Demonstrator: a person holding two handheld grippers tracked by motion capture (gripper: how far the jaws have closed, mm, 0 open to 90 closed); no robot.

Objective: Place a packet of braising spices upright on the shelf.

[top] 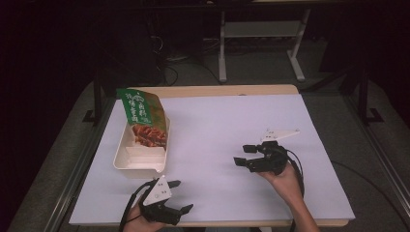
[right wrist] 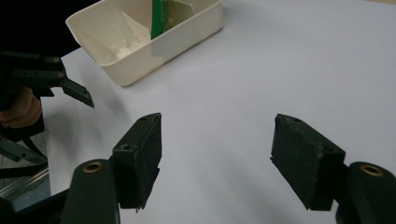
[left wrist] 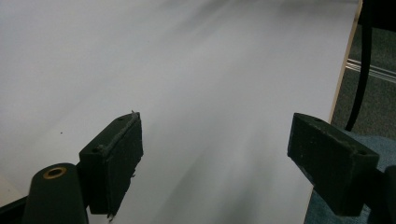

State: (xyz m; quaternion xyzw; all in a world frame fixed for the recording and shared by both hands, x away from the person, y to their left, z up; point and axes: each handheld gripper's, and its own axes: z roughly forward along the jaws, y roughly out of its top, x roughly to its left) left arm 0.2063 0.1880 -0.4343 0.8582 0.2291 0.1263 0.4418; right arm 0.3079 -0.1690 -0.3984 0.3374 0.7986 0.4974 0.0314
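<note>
Right gripper (top: 244, 154) spread wide, empty, facing cream plastic divided tray (top: 126, 159) holding upright green snack pouch (top: 141, 112); left gripper (top: 180, 196) spread, parked near surface (top: 217, 125) edge.

Right tongs (right wrist: 217, 161) over the white desk (right wrist: 289, 70)

Their jaws stand wide apart with nothing between them. At eleven o'clock sits a cream tray (right wrist: 187, 30) holding a green packet (right wrist: 159, 16); at nine o'clock, the left tongs (right wrist: 70, 86) in a hand.

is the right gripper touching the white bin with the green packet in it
Apart. The high view shows the right gripper well clear of the white bin, bare table between them; its jaws stand open with nothing between them.
</note>
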